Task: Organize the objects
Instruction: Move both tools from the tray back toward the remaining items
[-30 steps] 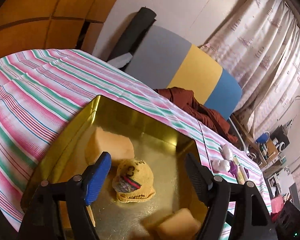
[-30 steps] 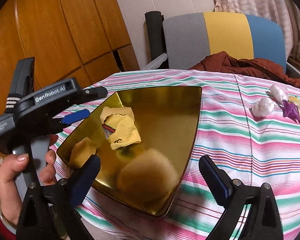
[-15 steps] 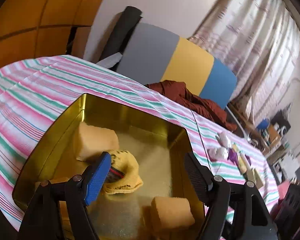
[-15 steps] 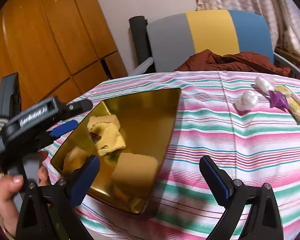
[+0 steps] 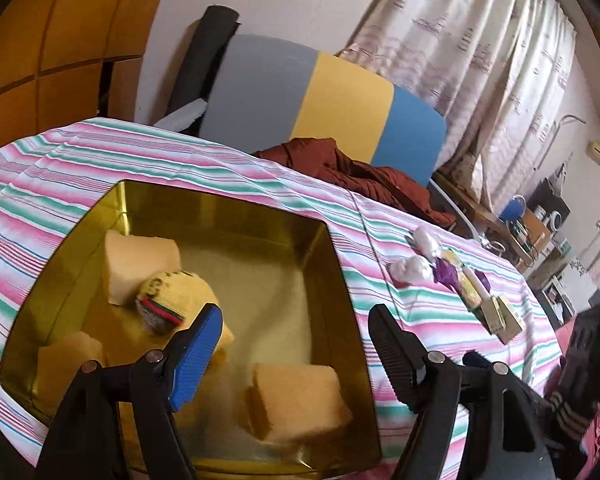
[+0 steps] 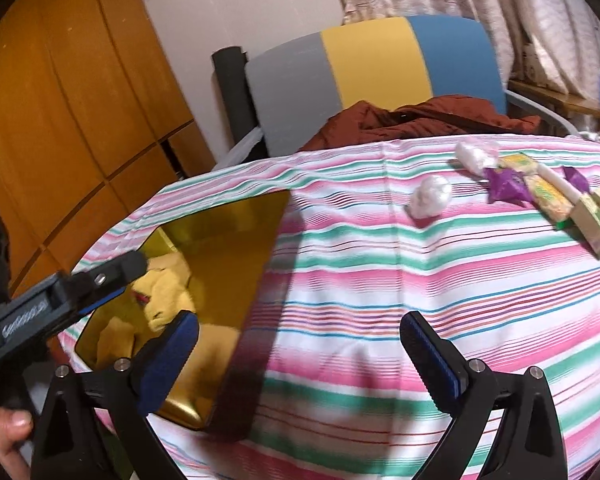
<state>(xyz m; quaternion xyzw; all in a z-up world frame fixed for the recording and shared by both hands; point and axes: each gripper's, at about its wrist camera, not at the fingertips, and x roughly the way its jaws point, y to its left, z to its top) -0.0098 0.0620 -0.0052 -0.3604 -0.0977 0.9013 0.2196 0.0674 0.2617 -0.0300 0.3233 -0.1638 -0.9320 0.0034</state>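
**Two open grippers over a gold tin**

Two views. From my left wrist, my left gripper [image 5: 296,344] hangs with its jaws spread wide and empty above a shiny gold square metal tin [image 5: 228,208] on the pink, green and white striped tablecloth [image 5: 40,168]. Inside the tin lie three pale yellow foam sponges [image 5: 300,400] and a crumpled yellow knitted cloth [image 5: 176,292]. From my right wrist, my right gripper [image 6: 300,352] is also parted and empty, over bare cloth just right of the tin. Small wrapped packets, white, purple and yellow [image 6: 508,184], sit well apart at the far right.
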